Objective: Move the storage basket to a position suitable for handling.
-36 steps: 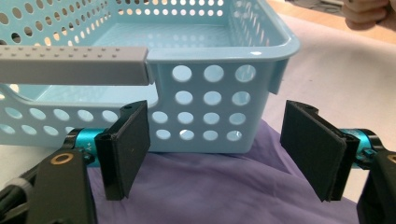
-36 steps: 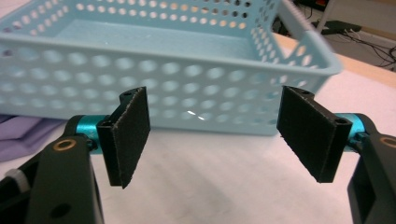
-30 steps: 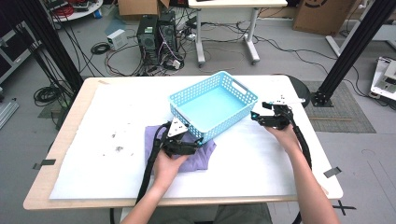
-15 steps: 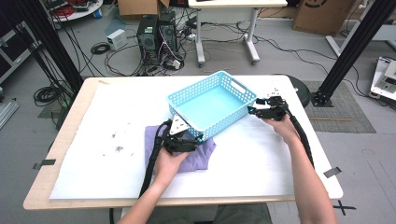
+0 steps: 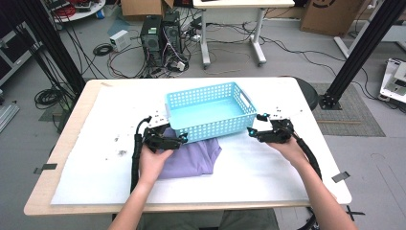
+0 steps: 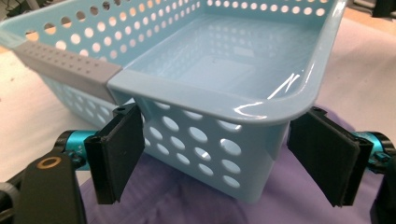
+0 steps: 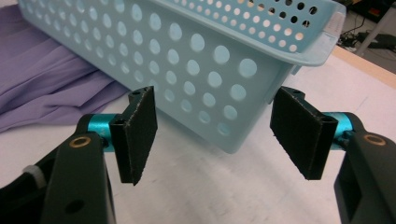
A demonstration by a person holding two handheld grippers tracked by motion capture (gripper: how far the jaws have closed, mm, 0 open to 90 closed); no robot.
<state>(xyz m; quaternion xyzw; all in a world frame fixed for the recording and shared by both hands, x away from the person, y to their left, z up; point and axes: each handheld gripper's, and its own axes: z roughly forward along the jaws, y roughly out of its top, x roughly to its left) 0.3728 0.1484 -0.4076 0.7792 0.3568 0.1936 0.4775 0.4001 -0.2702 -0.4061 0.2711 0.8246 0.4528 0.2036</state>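
Observation:
A light blue perforated basket (image 5: 210,112) stands empty at mid-table, its near wall over a purple cloth (image 5: 191,158) that lies flat. My left gripper (image 5: 181,139) is at the basket's near left corner. In the left gripper view that corner (image 6: 210,140) sits between the pads (image 6: 119,158) without being pinched; these jaws (image 6: 222,119) have just been opening. My right gripper (image 5: 252,132) is at the near right corner. In the right gripper view its jaws (image 7: 214,98) stand wide and have just been opening, with the basket corner (image 7: 219,126) just beyond the tips and the cloth (image 7: 42,84) at left.
A grey strip (image 6: 65,70) clips onto the basket's rim. White sheet (image 5: 268,177) covers the wooden table, with bare room to the left and right of the basket. Computer towers (image 5: 160,36), cables and a desk stand on the floor beyond the far edge.
The basket has swung from a skewed angle to square with the table and come nearer and left, over the cloth. Both hands moved with it, and both pairs of jaws now stand apart from its corners.

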